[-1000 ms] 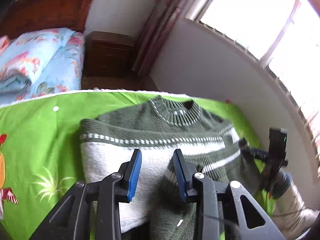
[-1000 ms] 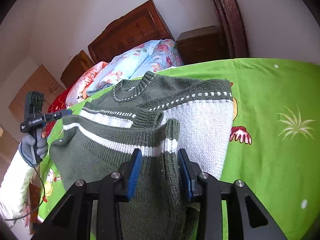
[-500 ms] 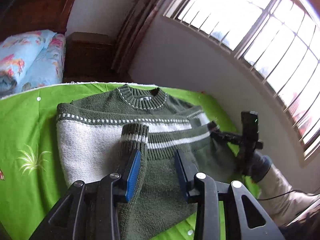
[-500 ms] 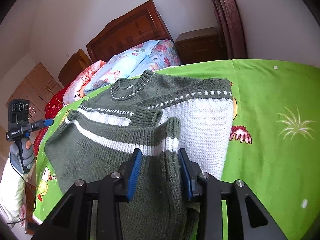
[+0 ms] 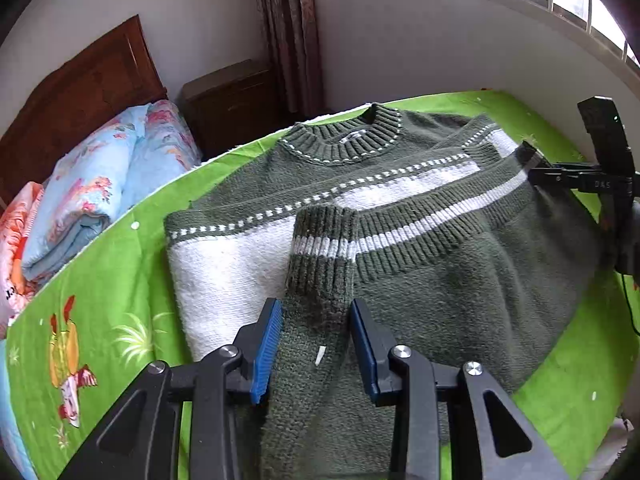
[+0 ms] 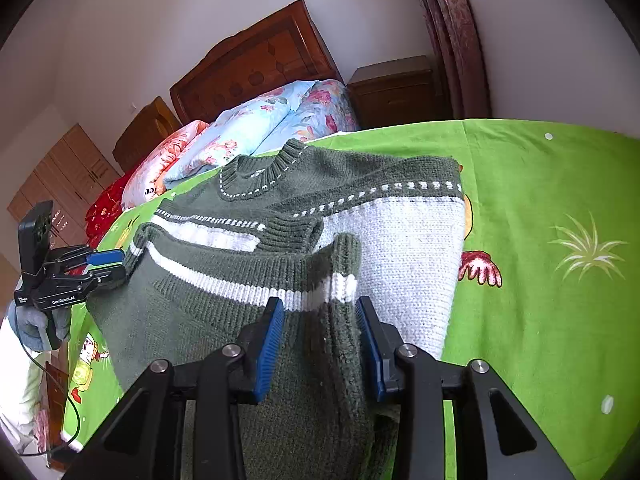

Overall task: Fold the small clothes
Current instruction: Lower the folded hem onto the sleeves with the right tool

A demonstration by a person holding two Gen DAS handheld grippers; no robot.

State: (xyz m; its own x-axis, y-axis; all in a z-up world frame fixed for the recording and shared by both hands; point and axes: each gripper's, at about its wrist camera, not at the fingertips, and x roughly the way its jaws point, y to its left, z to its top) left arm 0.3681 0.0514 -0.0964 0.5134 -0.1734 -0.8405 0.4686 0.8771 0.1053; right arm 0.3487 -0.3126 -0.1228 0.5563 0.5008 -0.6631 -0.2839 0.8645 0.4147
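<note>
A dark green knitted sweater (image 5: 400,184) (image 6: 360,184) with a white chest panel lies on the green sheet. Its lower half is folded up, and the striped hem (image 5: 440,216) (image 6: 240,284) runs across the chest. My left gripper (image 5: 316,344) (image 6: 116,267) is open at the hem's left end. The folded dark edge (image 5: 320,248) lies under the gap between its pads and is not pinched. My right gripper (image 6: 320,340) (image 5: 530,158) is open over the hem's right corner (image 6: 344,272). The knit spreads wider than its fingers.
The green printed sheet (image 5: 100,280) (image 6: 540,200) surrounds the sweater. Folded floral quilts (image 5: 92,192) (image 6: 256,128) lie by the wooden headboard (image 6: 256,60). A nightstand (image 5: 236,104) (image 6: 396,88) stands beyond the bed. A gloved hand (image 6: 36,324) holds the left gripper.
The left gripper has shifted along the sweater's left side and rolled. Its fingers went from over the white panel to over the dark folded edge. The right gripper has kept still.
</note>
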